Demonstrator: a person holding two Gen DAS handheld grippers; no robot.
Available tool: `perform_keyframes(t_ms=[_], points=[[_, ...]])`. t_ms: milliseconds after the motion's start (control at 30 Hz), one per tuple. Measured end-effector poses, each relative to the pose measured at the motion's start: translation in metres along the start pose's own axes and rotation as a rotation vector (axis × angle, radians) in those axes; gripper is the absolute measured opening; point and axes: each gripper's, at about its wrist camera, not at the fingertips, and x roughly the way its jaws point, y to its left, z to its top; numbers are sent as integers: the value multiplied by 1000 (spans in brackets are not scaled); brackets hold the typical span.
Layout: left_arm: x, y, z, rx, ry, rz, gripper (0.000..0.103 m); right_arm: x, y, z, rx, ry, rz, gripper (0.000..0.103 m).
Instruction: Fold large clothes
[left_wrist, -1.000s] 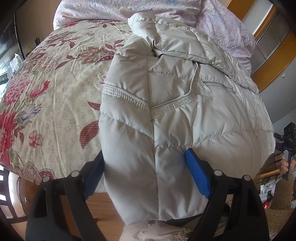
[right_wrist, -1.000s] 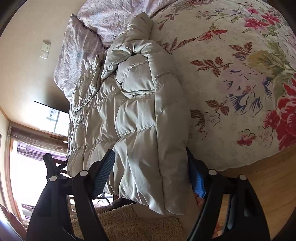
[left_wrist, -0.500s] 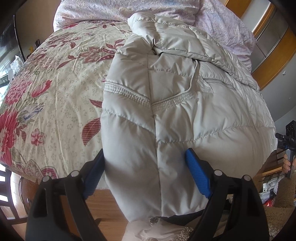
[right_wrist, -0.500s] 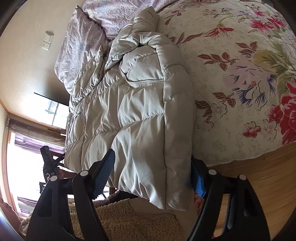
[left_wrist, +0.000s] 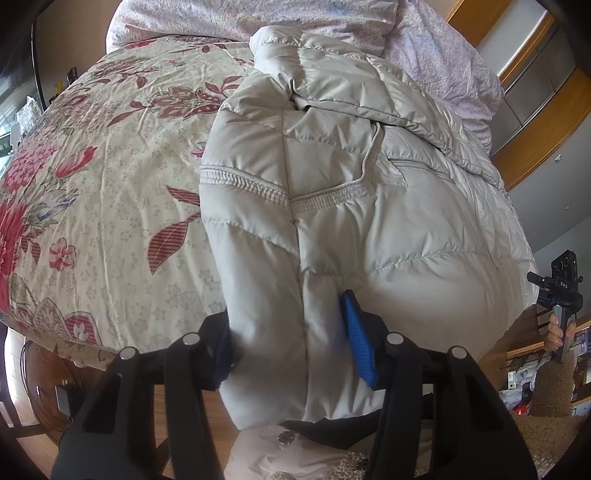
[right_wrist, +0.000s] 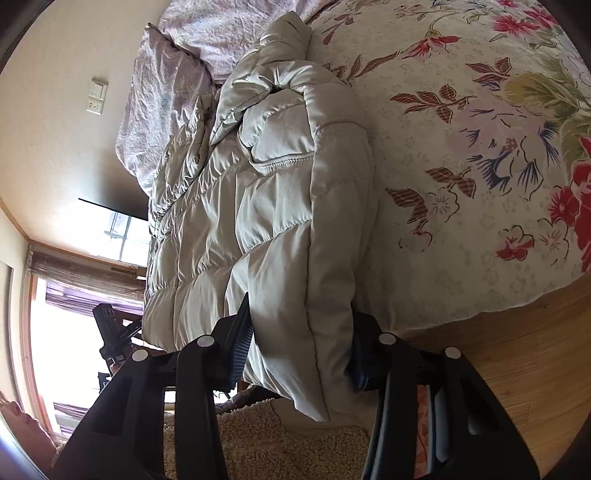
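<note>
**Q:** Where does the jacket lie?

**A:** The pale grey puffer jacket lies lengthwise on the bed, on the floral bedspread. Its far end reaches the lilac pillow at the head of the bed. Its near end overhangs the bed's foot edge, above the wooden floor and a shaggy beige rug.

**Q:** State of your left gripper?

**A:** My left gripper has just been closing, and its jaws now pinch the hem at the jacket's near corner that lies toward the middle of the bed. The blue pad dents the padding; the other finger presses the fabric's outer side. Clenched on the jacket.

**Q:** And the right?

**A:** My right gripper has likewise just been closing. It clamps the thick folded edge of the hem at the corner facing the open bedspread in its own view. Fabric bulges between both fingers, so it is grasping the jacket too.

**Q:** Anything else noted?

**A:** From the left wrist view, a hand holding the other handle shows at the right edge, beyond the jacket's side.
</note>
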Motion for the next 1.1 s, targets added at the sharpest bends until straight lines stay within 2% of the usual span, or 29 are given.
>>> perform_keyframes(t_ms=[33, 100, 200, 400, 700, 933, 1100], points=[[-1, 0, 0, -6, -3, -9, 44, -1, -2, 0, 7, -4, 4, 34], [-4, -2, 1, -10, -15, -24, 30, -3, -1, 0, 15, -18, 8, 26], [-14, -6, 7, -3, -47, -30, 21, -7, 10, 3, -8, -53, -7, 21], [-36, -13, 26, -3, -129, -49, 19, -19, 47, 18, -104, -169, -62, 18], [-58, -25, 83, -17, -279, -45, 19, -25, 120, 55, -307, -401, -240, 18], [-65, -29, 136, -40, -367, -35, 19, -30, 158, 94, -357, -572, -302, 18], [-65, -31, 182, -60, -414, -27, 19, -31, 180, 129, -337, -664, -307, 18]])
